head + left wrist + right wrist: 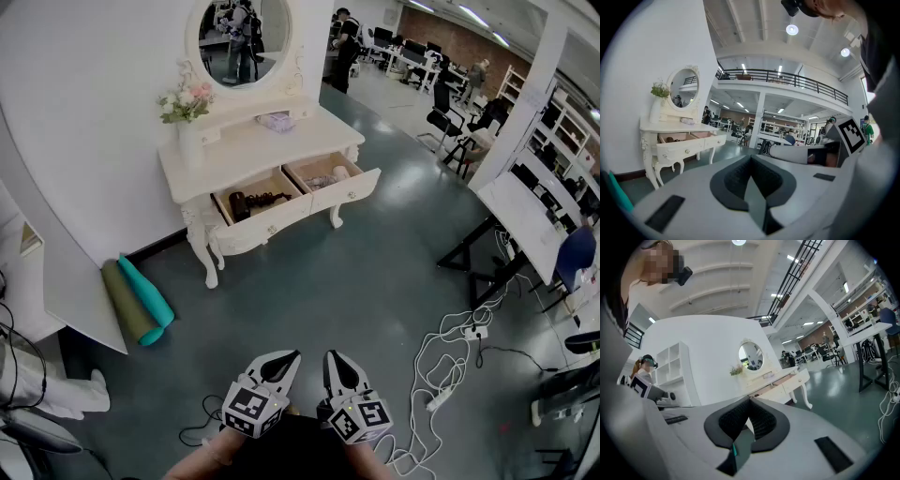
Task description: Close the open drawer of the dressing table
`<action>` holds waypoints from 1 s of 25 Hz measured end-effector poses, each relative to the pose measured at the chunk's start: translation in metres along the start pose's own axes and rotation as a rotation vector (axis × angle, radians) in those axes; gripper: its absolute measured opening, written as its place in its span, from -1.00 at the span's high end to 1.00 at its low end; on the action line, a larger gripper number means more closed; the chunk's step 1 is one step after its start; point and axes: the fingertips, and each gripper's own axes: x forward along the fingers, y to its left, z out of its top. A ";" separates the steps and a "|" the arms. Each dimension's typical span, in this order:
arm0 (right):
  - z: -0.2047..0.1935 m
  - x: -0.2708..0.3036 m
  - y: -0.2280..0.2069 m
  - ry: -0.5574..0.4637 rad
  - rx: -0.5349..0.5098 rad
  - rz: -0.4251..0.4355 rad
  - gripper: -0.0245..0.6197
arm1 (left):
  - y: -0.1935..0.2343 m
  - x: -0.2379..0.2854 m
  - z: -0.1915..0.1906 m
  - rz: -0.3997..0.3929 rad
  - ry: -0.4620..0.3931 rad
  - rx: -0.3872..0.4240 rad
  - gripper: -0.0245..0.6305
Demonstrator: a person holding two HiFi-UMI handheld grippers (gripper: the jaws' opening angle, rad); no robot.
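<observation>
The white dressing table (246, 150) with an oval mirror (244, 37) stands against the wall, far ahead of me. Both its drawers are pulled out: the left drawer (269, 225) holds a dark object, the right drawer (349, 190) holds small items. My left gripper (284, 361) and right gripper (334, 360) are side by side close to my body, both shut and empty, well short of the table. The left gripper view shows the table (665, 126) small at the left, beyond the left gripper (751, 157). The right gripper view shows the table (774, 379) beyond the right gripper (749, 400).
A flower vase (188, 117) stands on the table's left end. Green and teal rolled mats (138, 300) lie left of the table. Cables and a power strip (442, 373) trail on the floor at right, near a black-legged desk (523, 217).
</observation>
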 end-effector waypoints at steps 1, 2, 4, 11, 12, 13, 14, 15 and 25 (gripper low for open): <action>0.004 0.004 0.003 -0.011 -0.001 0.009 0.93 | 0.004 0.000 0.004 0.009 -0.011 0.003 0.85; 0.007 0.007 0.006 -0.022 -0.002 0.017 0.93 | 0.007 0.000 0.008 0.017 -0.021 0.005 0.85; 0.013 0.013 0.013 -0.038 -0.001 0.029 0.93 | 0.013 -0.001 0.015 0.032 -0.036 0.002 0.85; 0.021 0.013 0.030 -0.059 0.010 0.053 0.93 | 0.014 -0.010 0.020 0.061 -0.047 -0.021 0.85; 0.021 0.011 0.030 -0.063 0.017 0.050 0.93 | 0.013 -0.011 0.021 0.063 -0.049 -0.021 0.85; 0.021 0.010 0.030 -0.064 0.024 0.045 0.93 | 0.011 -0.012 0.022 0.065 -0.054 -0.021 0.85; 0.020 0.009 0.030 -0.060 0.030 0.040 0.93 | 0.009 -0.013 0.023 0.066 -0.059 -0.020 0.85; 0.018 0.008 0.030 -0.055 0.038 0.038 0.93 | 0.007 -0.014 0.024 0.067 -0.063 -0.020 0.85; -0.004 -0.003 0.025 -0.010 0.070 0.019 0.93 | -0.008 -0.017 0.011 0.073 -0.049 -0.023 0.85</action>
